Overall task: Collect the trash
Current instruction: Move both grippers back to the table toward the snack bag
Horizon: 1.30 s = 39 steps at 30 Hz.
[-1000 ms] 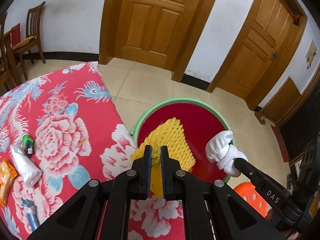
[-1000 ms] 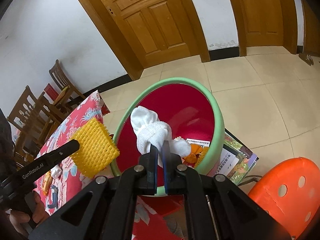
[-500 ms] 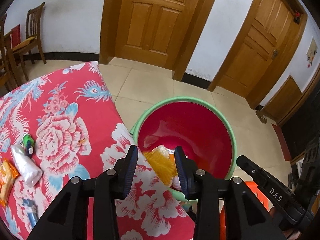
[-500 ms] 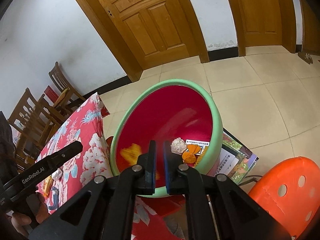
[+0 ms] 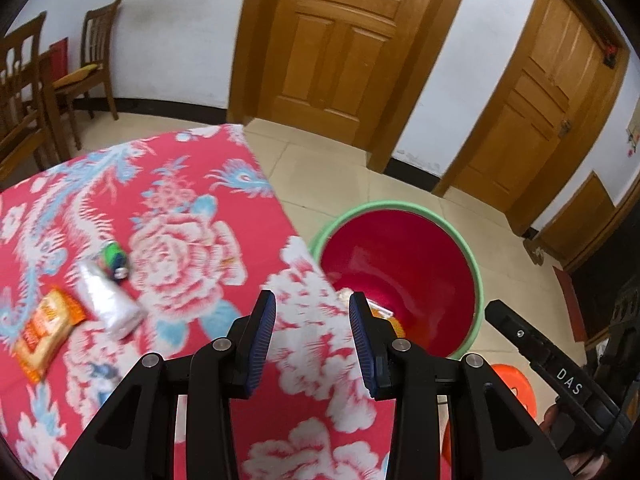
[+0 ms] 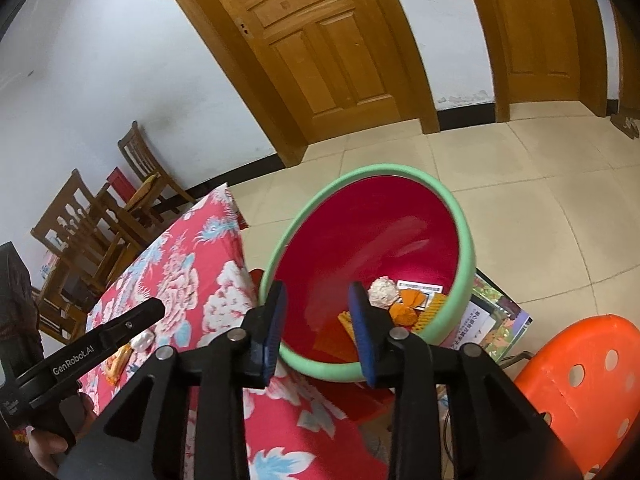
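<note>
A red bin with a green rim stands on the floor beside the table. Inside lie a white crumpled wad, orange scraps and yellow foam net. My left gripper is open and empty over the table's right edge. My right gripper is open and empty above the bin's near rim. On the table lie an orange snack packet, a white crumpled tube and a small green item.
The table has a red floral cloth. An orange plastic stool stands right of the bin, with printed papers on the floor. Wooden chairs stand at the far left. Wooden doors line the wall.
Both grippers have opened: the yellow foam net and the white wad dropped into the bin. The left gripper has swung left, back over the table.
</note>
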Each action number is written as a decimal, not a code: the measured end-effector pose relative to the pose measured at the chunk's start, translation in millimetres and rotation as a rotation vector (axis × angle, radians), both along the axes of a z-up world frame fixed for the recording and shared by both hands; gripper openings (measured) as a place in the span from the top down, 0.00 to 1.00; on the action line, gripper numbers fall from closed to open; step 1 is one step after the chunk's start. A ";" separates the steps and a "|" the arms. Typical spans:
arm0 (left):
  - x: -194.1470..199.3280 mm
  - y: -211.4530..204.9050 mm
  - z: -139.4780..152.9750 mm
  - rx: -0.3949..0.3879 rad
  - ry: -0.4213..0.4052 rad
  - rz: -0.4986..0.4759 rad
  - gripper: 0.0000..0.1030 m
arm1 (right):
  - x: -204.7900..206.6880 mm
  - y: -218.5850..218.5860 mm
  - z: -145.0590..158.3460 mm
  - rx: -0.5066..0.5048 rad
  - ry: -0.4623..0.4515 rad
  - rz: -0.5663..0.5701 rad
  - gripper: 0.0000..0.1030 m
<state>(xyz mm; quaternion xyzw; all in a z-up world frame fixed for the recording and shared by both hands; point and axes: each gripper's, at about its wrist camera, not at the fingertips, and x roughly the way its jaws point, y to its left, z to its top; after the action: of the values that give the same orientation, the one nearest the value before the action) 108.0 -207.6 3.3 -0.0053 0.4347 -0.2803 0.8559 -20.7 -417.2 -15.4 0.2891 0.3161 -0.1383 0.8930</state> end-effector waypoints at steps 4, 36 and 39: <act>0.1 21.8 4.6 0.008 -0.014 0.042 0.62 | 5.1 12.7 4.0 -0.004 -0.004 0.030 0.58; 33.5 181.9 -19.9 0.127 -0.018 0.293 0.61 | 52.1 118.3 6.6 -0.057 0.057 0.252 0.52; 39.5 188.1 -29.7 0.140 0.000 0.289 0.50 | 54.6 124.9 5.5 -0.060 0.067 0.261 0.52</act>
<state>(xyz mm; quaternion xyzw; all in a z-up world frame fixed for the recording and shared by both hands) 147.4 -19.5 -26.3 -0.0081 0.4477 -0.1232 0.8856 33.9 -292.4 -9.9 0.2137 0.3762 -0.0399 0.9007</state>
